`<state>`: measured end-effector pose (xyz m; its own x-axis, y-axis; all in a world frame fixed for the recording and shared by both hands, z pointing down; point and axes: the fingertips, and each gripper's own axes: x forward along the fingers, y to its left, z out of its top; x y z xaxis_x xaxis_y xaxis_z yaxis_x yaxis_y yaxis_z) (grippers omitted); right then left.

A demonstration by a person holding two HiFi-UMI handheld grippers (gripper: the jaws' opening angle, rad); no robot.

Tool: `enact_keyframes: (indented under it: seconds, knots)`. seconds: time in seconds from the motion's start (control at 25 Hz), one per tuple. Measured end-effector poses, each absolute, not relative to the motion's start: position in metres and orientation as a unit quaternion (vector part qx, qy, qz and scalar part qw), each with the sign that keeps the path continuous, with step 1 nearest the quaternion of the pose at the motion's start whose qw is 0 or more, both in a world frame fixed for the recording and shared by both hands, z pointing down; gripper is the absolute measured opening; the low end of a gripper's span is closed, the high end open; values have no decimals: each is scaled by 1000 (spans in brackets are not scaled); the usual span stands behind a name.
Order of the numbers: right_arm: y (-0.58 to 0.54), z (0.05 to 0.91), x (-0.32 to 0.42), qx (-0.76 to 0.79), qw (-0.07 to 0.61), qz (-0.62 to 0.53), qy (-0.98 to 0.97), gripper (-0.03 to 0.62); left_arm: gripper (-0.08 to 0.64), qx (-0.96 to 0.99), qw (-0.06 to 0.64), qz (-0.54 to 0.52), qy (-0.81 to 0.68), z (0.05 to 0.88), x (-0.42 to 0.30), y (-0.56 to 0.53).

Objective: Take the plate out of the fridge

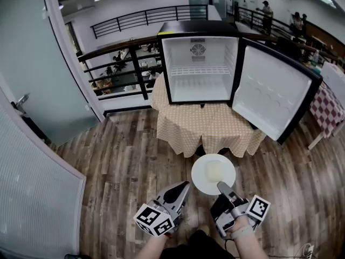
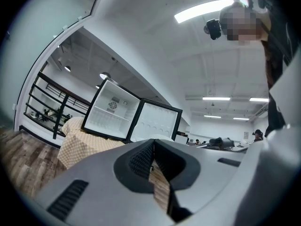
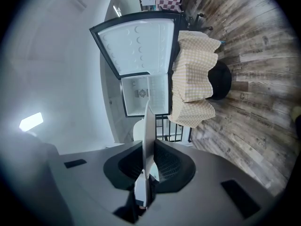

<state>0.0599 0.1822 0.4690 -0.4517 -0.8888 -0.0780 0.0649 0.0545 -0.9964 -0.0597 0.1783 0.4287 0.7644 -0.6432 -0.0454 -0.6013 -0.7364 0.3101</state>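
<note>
A white round plate [image 1: 213, 174] hangs level above the wooden floor, in front of the table. My right gripper [image 1: 222, 188] is shut on its near rim; in the right gripper view the plate [image 3: 148, 131] shows edge-on between the pads. To the plate's left my left gripper [image 1: 181, 190] is shut with nothing in it, and in its own view the left gripper [image 2: 152, 150] has its pads together. The small black fridge [image 1: 199, 63] stands on the table with its door [image 1: 272, 93] swung wide to the right. Its white inside shows only a wire shelf.
The fridge's table wears a beige checked cloth [image 1: 205, 125] that hangs to near the floor. A black railing [image 1: 121, 72] runs behind it and a glass door [image 1: 32, 63] stands at the left. A red checked table [image 1: 326, 109] is at the right. People stand far back.
</note>
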Motion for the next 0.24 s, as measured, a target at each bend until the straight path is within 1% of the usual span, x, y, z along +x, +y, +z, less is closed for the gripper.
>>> enact_keyframes:
  seconds: [0.24]
  knots:
    - [204, 474, 51, -345, 399, -600, 602, 55, 9, 928, 143, -74, -335, 431, -71, 197]
